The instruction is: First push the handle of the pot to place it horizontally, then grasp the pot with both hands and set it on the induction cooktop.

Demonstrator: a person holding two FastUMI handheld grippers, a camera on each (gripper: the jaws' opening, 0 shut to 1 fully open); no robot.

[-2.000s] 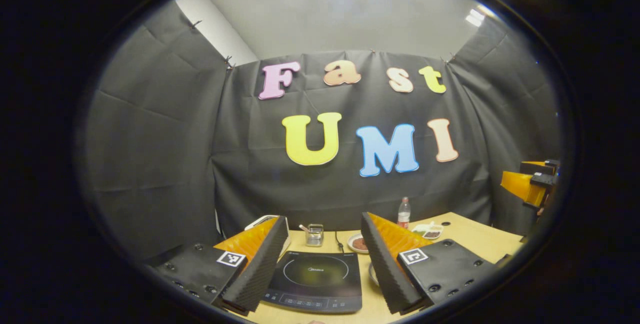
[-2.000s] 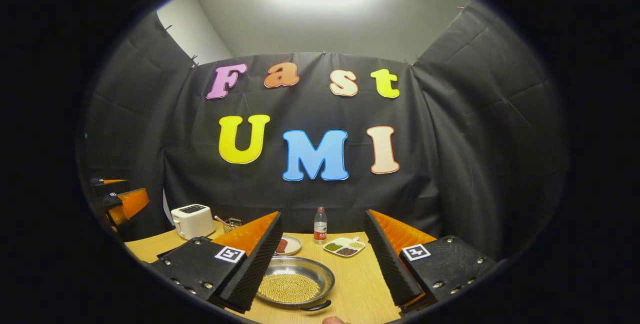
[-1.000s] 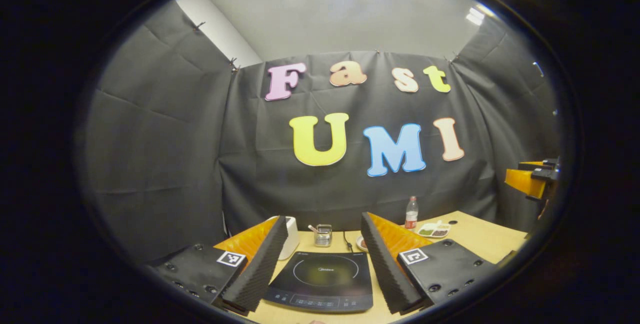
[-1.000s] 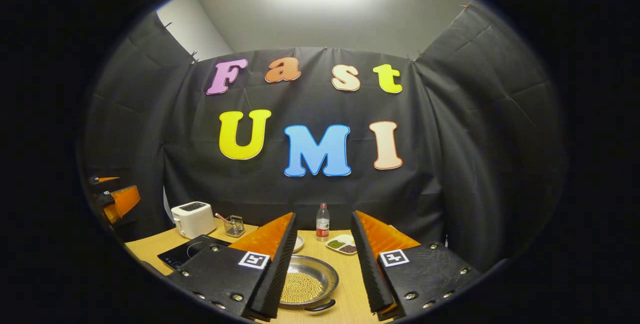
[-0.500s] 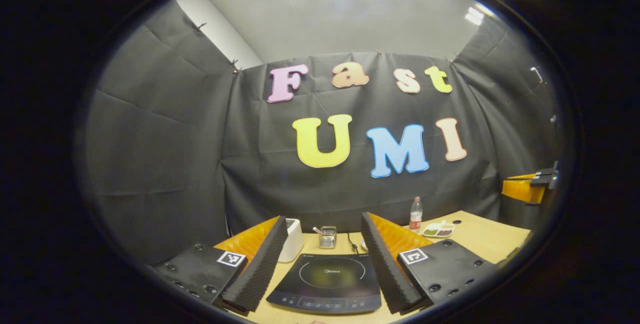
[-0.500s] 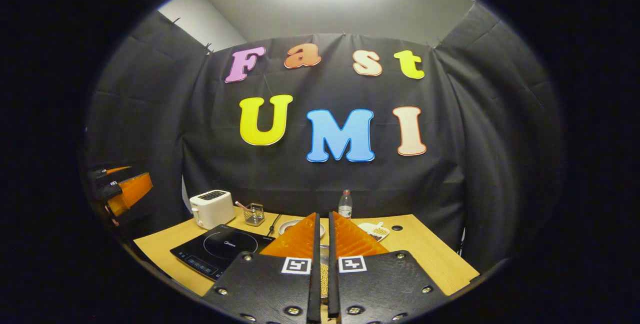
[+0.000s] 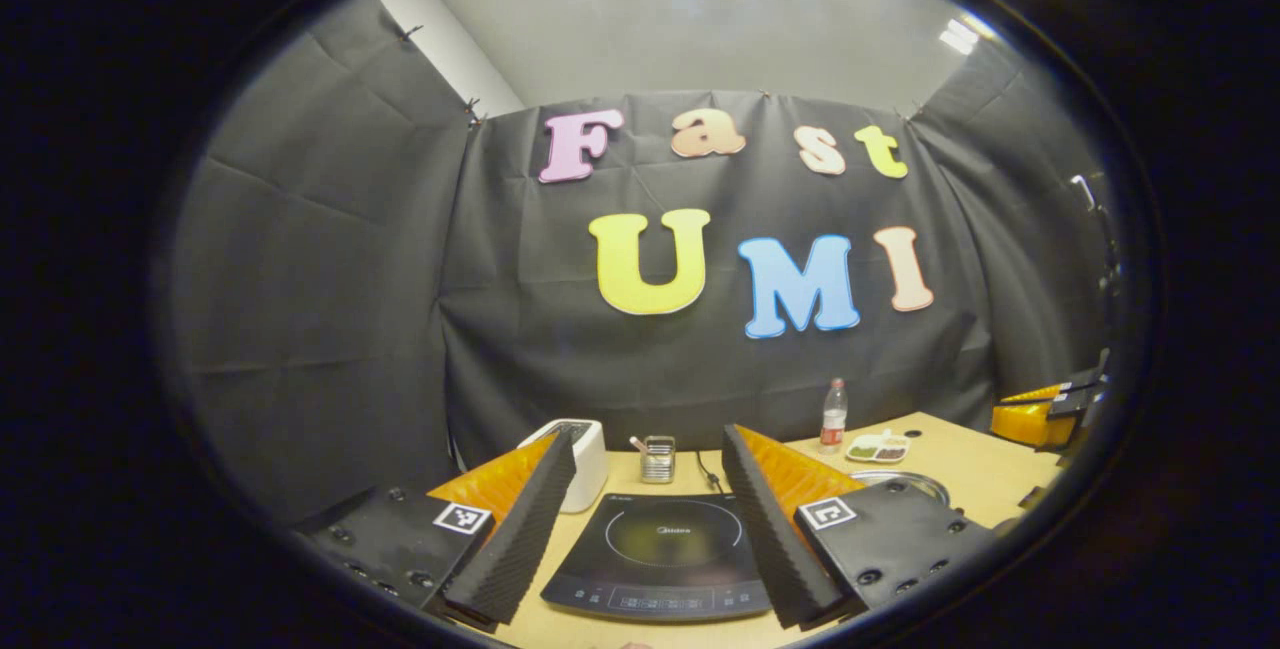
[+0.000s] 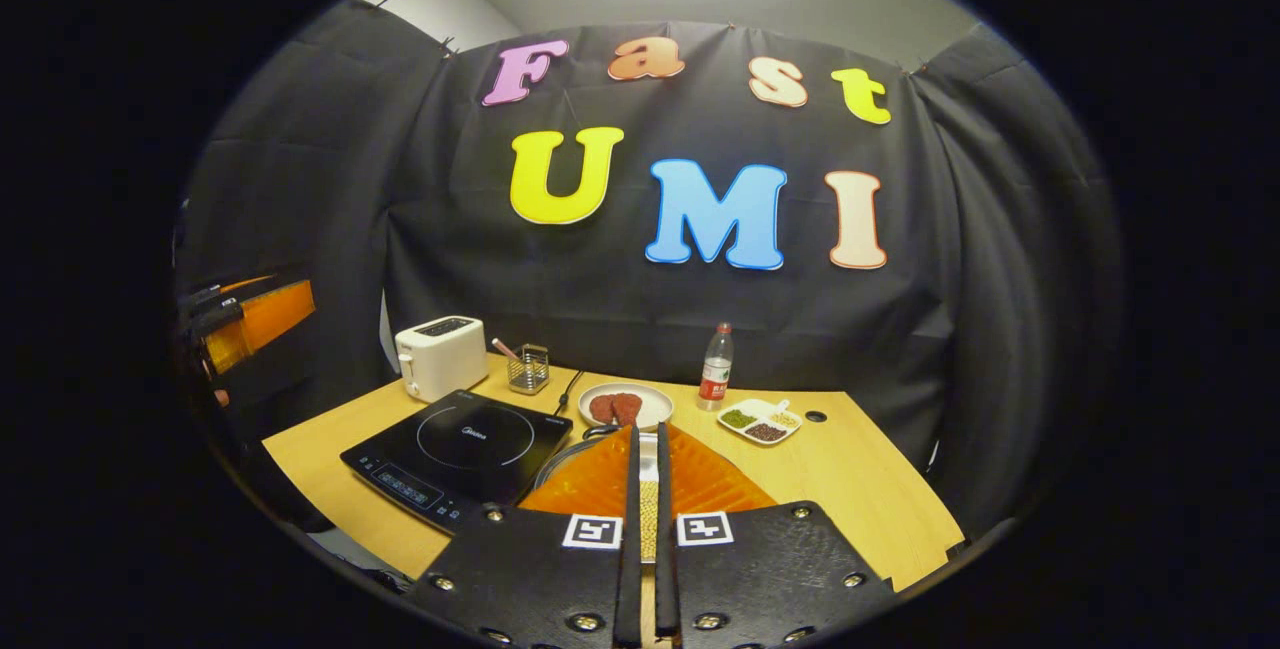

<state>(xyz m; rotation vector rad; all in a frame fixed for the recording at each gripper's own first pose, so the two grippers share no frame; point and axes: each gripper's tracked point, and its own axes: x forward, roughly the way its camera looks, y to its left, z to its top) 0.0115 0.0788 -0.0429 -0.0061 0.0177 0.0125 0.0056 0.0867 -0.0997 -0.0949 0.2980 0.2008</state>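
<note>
In the left gripper view, the left gripper (image 7: 640,529) is hovering over the worktop (image 7: 960,464) with its fingers spread wide, framing the black induction cooktop (image 7: 665,554); a small light brand mark is sitting at the middle of the cooktop's ring, too small to read. A white toaster (image 7: 585,449) and a wire holder (image 7: 657,459) are standing behind the cooktop, and a bottle (image 7: 832,416) with a red label, its writing too small to make out, is standing near the wall. Each finger is carrying a square black-and-white marker tag. In the right gripper view, the right gripper (image 8: 648,519) is pointing down at the pot (image 8: 648,514), its fingers drawn nearly together with just a thin gap, through which pale beads in the pot are showing. The pot is sitting on the worktop just right of the cooktop, in front of a white plate (image 8: 627,405), with a divided dish (image 8: 763,421) farther right.
</note>
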